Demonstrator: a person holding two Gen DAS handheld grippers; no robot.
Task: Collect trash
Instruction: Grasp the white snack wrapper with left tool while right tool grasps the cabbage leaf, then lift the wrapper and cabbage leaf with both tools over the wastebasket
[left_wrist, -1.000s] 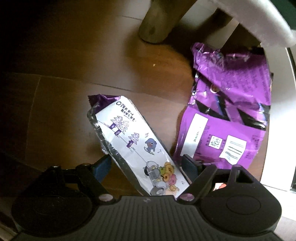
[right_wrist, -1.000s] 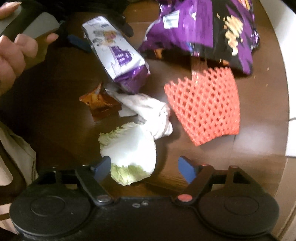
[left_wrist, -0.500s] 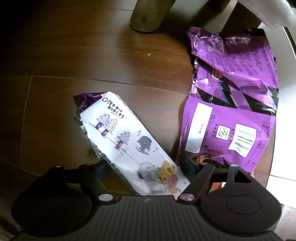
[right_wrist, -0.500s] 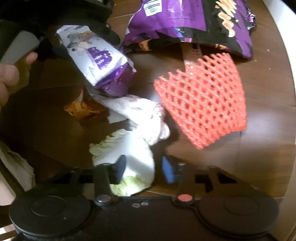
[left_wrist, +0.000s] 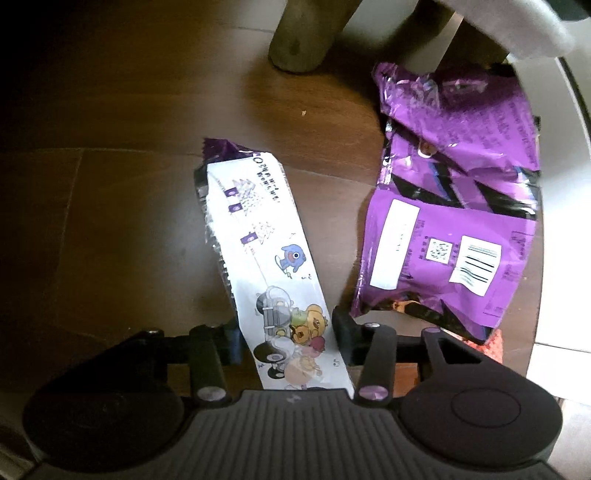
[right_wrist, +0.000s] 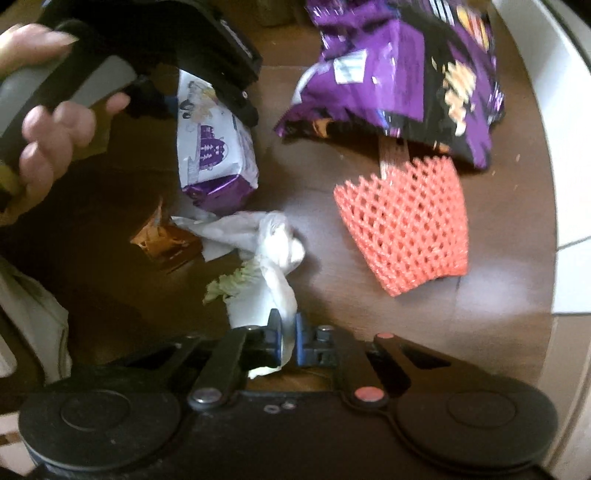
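1. the white snack wrapper lies flat on the dark wooden table, its near end running in between the jaws of the left gripper. the jaws are closing with the wrapper between them; a small gap shows on the right side, so the pads do not yet look pressed on it.
2. this wrapper looks light, thin and slick. i judge a pinch across its narrow width near the end, as lined up now, should hold, though the film may slide or crumple.
3. the right gripper has its jaws clamped on the pale stalk of a cabbage leaf, the frilly green edge trailing toward the crumpled white tissue.
4. the leaf looks soft and damp; the thick stalk is the safer place to grip, since the thin edge could tear.
5. both grippers point steeply down at the table. in the right wrist view a hand wraps the left gripper's handle above the wrapper.
6. other trash is not yet taken: a large purple chip bag, an orange foam net and a small brown wrapper.
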